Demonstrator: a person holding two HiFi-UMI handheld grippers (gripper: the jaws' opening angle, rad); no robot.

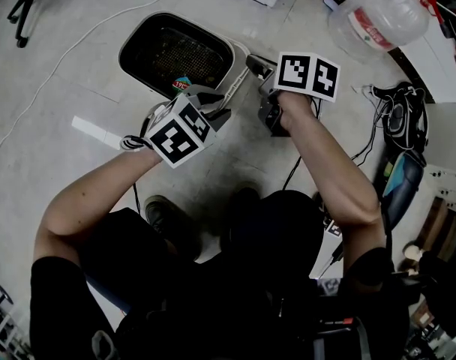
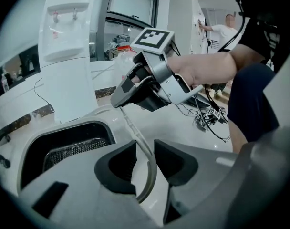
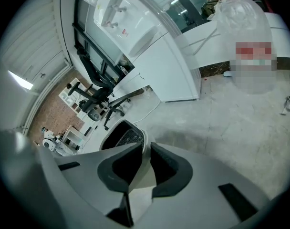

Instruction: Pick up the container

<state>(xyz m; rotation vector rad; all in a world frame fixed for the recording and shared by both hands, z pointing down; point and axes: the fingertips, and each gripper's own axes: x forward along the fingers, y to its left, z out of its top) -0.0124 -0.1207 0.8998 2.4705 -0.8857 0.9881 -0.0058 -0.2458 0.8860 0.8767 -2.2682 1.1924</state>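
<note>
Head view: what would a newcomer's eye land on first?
The black-and-white marker cubes on the two hand-held claws dominate mid-frame. Both claws meet at the near rim of the white container with its dark mesh inside. The right claw is clamped on its wall, and the left claw straddles the thin rim without pinching it. A big clear water jug sits at the upper right.

left tongs (image 2: pixel 145 149) | jaws astride container (image 2: pixel 71 128) rim | right tongs (image 2: pixel 118 98) at far rim
</note>
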